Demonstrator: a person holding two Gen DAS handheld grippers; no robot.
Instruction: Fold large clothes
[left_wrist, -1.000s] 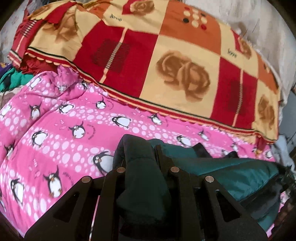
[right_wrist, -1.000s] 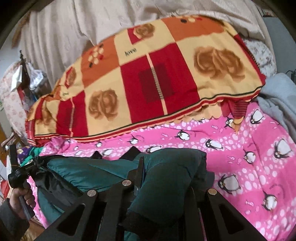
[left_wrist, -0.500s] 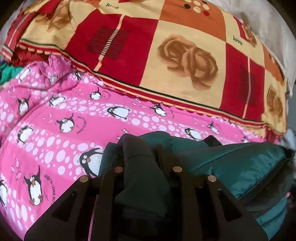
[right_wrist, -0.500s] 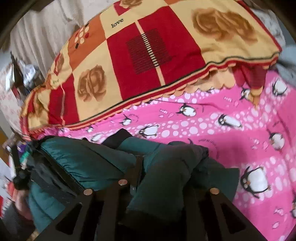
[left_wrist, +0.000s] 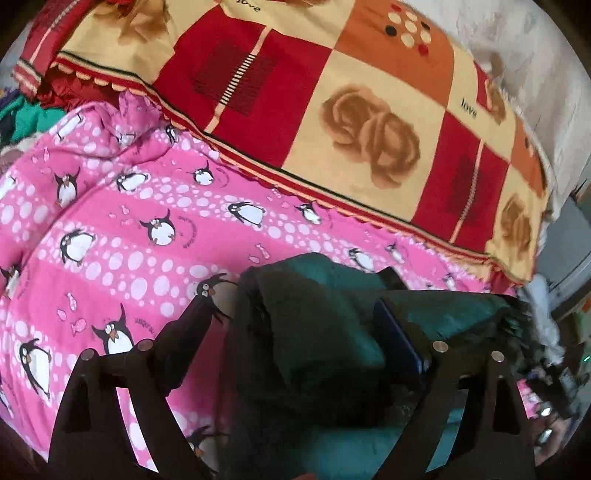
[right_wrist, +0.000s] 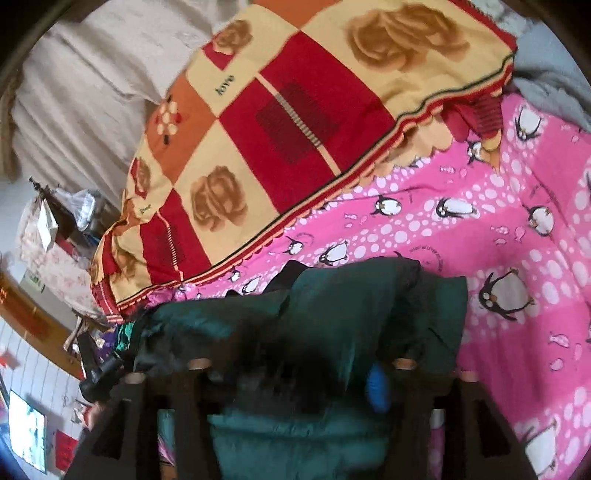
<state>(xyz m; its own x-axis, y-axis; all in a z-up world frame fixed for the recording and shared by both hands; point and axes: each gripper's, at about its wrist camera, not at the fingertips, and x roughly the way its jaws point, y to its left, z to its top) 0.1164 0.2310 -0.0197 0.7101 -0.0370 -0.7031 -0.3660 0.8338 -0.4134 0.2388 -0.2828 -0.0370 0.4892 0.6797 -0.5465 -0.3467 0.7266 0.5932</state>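
Observation:
A dark green padded jacket (left_wrist: 332, 325) lies on the pink penguin bedsheet (left_wrist: 122, 229). In the left wrist view my left gripper (left_wrist: 291, 317) now stands wide open, with a bunched fold of the jacket lying loose between its fingers. In the right wrist view the same jacket (right_wrist: 332, 314) is draped over my right gripper (right_wrist: 295, 354); its jaws look spread apart with cloth between them, and the blue pad (right_wrist: 376, 387) of the right finger shows. The jacket hides the fingertips.
A red, orange and cream rose-patterned blanket (left_wrist: 332, 110) lies folded at the back of the bed, also in the right wrist view (right_wrist: 277, 129). A beige cover (right_wrist: 92, 85) is behind it. Grey cloth (right_wrist: 554, 62) lies at the right. Room clutter (right_wrist: 55, 229) stands beyond the bed's left end.
Both grippers went from shut on the jacket to spread open, and the jacket settled lower onto the sheet. Both cameras tilted and moved closer to the bed.

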